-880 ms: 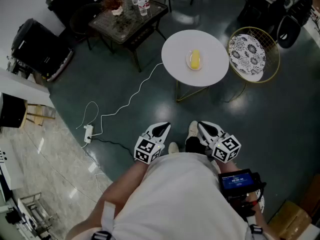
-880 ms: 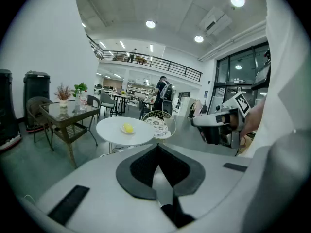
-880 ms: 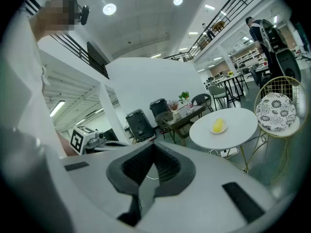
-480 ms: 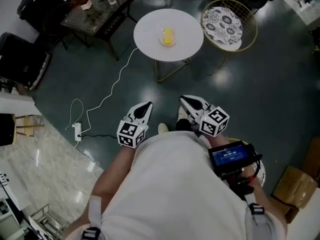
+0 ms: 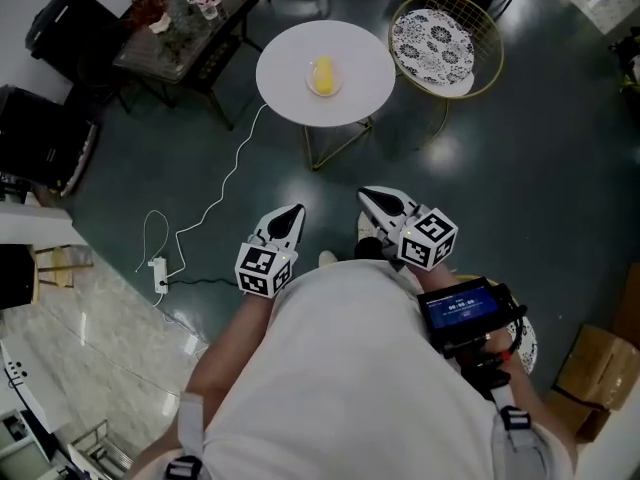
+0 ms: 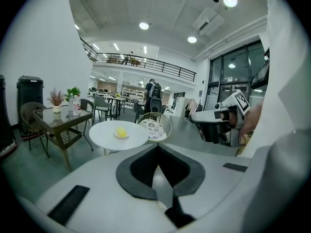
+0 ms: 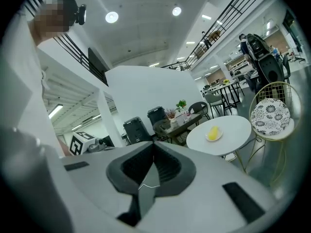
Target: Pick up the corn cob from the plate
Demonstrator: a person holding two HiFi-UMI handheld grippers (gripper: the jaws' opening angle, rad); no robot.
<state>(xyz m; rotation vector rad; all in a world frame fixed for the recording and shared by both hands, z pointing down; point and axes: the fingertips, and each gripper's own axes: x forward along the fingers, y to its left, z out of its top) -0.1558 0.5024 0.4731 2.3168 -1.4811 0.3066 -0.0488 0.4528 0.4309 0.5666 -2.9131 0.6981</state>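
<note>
A yellow corn cob (image 5: 323,74) lies on a small plate (image 5: 312,89) in the middle of a round white table (image 5: 289,67), far ahead of me. Both grippers are held close to my body, well short of the table. My left gripper (image 5: 296,211) is shut with nothing in it, its jaws meeting at a point (image 6: 156,147). My right gripper (image 5: 369,195) is also shut and empty (image 7: 153,143). The corn cob (image 6: 121,132) shows small and distant in the left gripper view, and the same corn cob (image 7: 212,133) sits right of centre in the right gripper view.
A gold wire chair with a patterned cushion (image 5: 432,39) stands right of the table. A dark glass table (image 5: 180,30) with bottles and a plant is to the left. A white cable and power strip (image 5: 160,272) lie on the dark floor. Black bins (image 5: 45,128) stand far left.
The head view has shifted: the white table with the corn now sits higher and further left in the picture. Both grippers stay shut in front of my body.
</note>
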